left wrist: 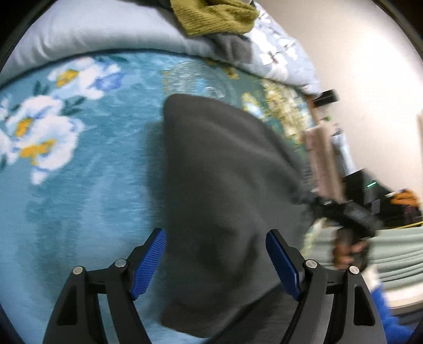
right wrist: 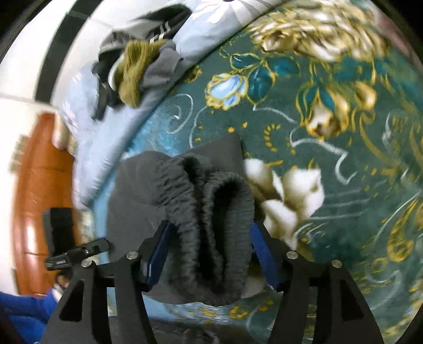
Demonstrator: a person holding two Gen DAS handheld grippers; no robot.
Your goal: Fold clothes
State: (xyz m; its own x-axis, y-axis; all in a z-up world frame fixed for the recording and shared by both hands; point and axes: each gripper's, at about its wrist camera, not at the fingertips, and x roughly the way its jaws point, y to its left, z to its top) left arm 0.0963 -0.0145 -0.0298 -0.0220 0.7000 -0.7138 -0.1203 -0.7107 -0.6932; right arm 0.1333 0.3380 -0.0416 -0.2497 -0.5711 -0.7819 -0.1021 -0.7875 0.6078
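Observation:
Dark grey trousers (left wrist: pixel 224 185) lie partly lifted over the teal floral blanket (left wrist: pixel 92 158). My left gripper (left wrist: pixel 215 238) has its blue pads wide apart, with the grey cloth hanging between them untouched by the pads. My right gripper (right wrist: pixel 208 238) is shut on the trousers' bunched elastic waistband (right wrist: pixel 211 211), which is doubled between its blue fingers. The right gripper also shows in the left wrist view (left wrist: pixel 343 211), gripping the cloth's far corner.
A pile of other clothes, with an olive knit piece (left wrist: pixel 216 16) and a grey piece (left wrist: pixel 232 45), lies on the pale blue duvet (left wrist: pixel 105 31) at the bed's far side. The pile also shows in the right wrist view (right wrist: pixel 132 71). Wooden floor (right wrist: pixel 34 198) lies beside the bed.

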